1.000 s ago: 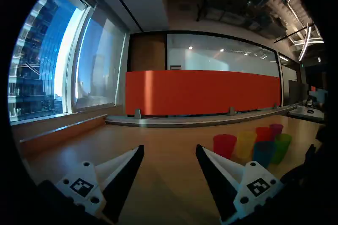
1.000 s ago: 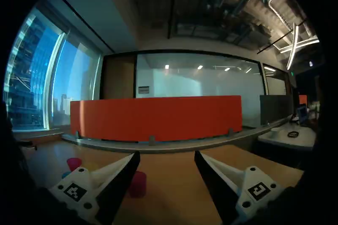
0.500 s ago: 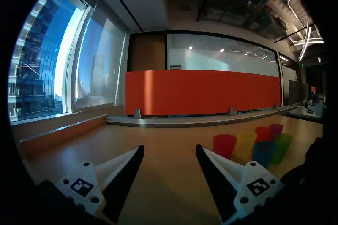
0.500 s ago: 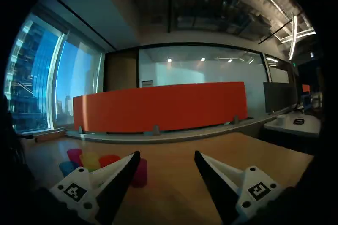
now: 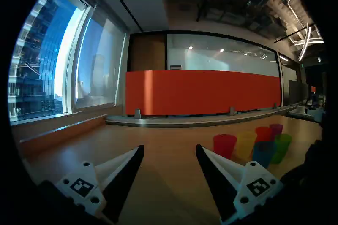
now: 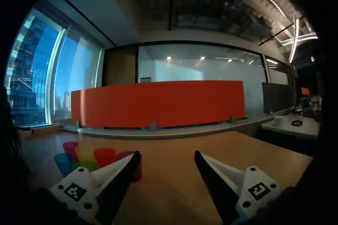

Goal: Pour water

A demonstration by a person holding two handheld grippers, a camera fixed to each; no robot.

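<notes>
Tabletop (image 5: 169, 153) was smooth wood, slight sheen. Cups (image 5: 247, 142) looked translucent coloured plastic. Orange divider panel (image 5: 203, 92) looked matt.

My wooden table (image 5: 164, 145) carries a tight cluster of upright plastic cups, off to the right in my left gripper view. A red cup (image 5: 224, 145) stands nearest the middle with a yellow cup (image 5: 246, 144) just beside it, a blue cup (image 5: 264, 153) and a green cup (image 5: 282, 147) in front, and an orange-red cup (image 5: 263, 133) and a purple cup (image 5: 276, 129) behind. Along the far edge runs a grey strip (image 5: 190, 120) — an orange screen (image 5: 203, 92) stands on it.
</notes>
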